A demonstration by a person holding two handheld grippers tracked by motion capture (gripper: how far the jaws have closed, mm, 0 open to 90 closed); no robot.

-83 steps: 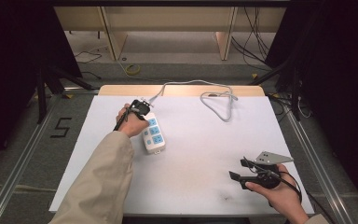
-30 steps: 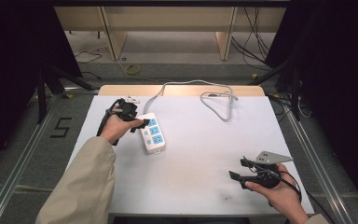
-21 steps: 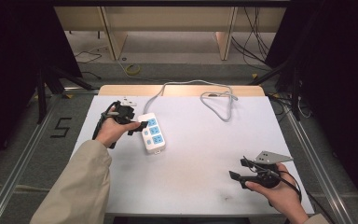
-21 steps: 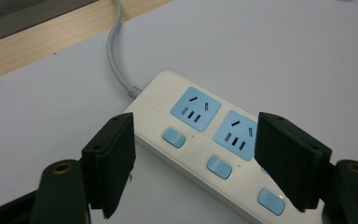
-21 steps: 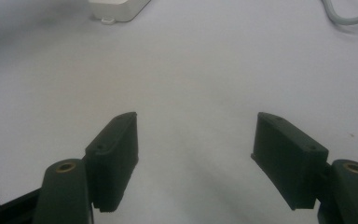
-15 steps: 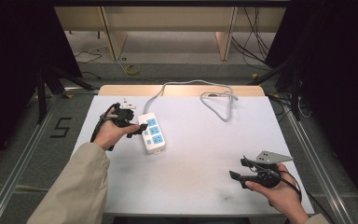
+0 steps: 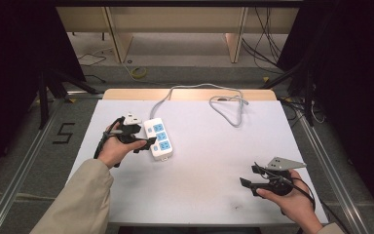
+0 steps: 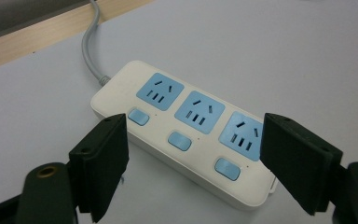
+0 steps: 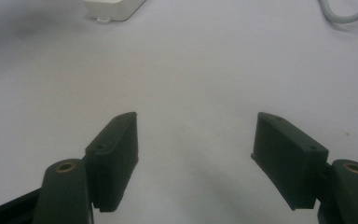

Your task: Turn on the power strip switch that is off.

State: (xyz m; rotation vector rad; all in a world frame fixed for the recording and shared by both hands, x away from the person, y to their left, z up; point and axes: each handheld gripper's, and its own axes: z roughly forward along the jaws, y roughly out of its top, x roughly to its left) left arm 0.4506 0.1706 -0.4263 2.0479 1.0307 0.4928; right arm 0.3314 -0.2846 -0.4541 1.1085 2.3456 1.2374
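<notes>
- A white table (image 7: 199,195) with a wooden far edge stood in a dim room, shelving and loose floor cables behind it.
- On the table's left half lay a white power strip (image 7: 158,138), flat and face up, with three blue sockets and three blue switches in a row; in the left gripper view it sat just beyond the jaws.
- Its grey cord (image 7: 195,90) ran off toward the far edge, then looped back onto the table right of centre.
- The left gripper (image 7: 139,139) hovered just beside the strip's left flank, jaws spread wide and holding nothing; the strip's switch side sat between the two black pads (image 8: 103,158) but apart from them.
- The right gripper (image 7: 255,183) rested well apart, near the table's front right corner, jaws likewise wide apart and empty over bare tabletop.
- Judged from this, the step in hand was lining up on the strip, either to grip its body or to press a switch.
- The next move would call for a short advance and lowering, keeping the jaws square to the strip's long sides so that closing would not skew it or drag the cord.
</notes>
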